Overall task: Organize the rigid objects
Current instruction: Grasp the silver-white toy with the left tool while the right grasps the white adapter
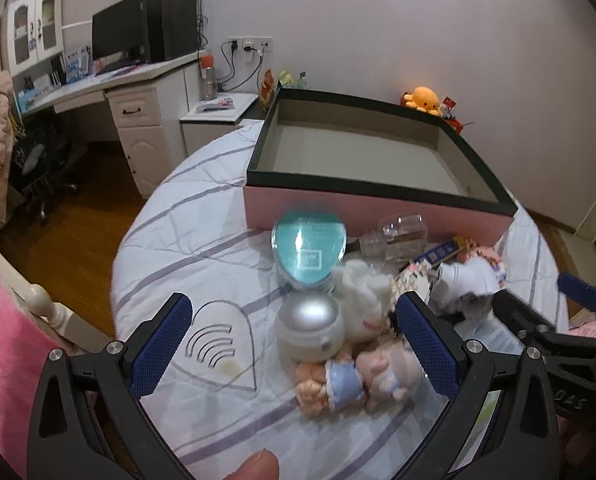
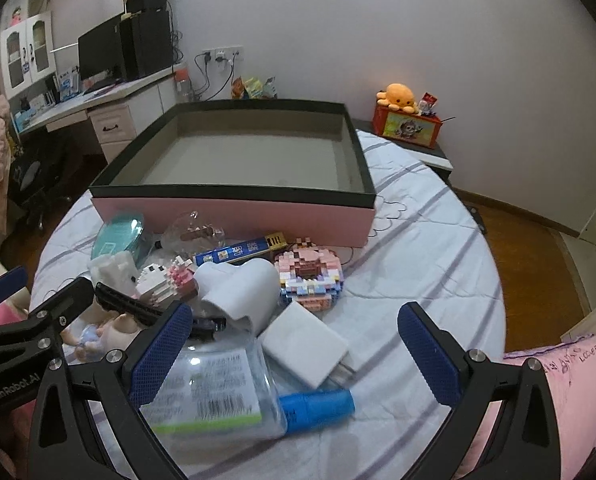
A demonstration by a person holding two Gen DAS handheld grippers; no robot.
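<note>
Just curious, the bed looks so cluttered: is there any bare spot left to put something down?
Yes. The pink box is bare inside, and the bedspread is open to the right of the brick donut and white charger. There is also room left of the teal lamp, around the stitched heart. The strip in front of the box is crowded.

Open box (image 2: 233, 208) on bed (image 2: 418, 240), toy pile (image 2: 233, 280) before it

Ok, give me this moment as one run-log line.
left gripper: open, over silver-based lamp | right gripper: open, over white charger | pink box: empty | nothing held
</note>
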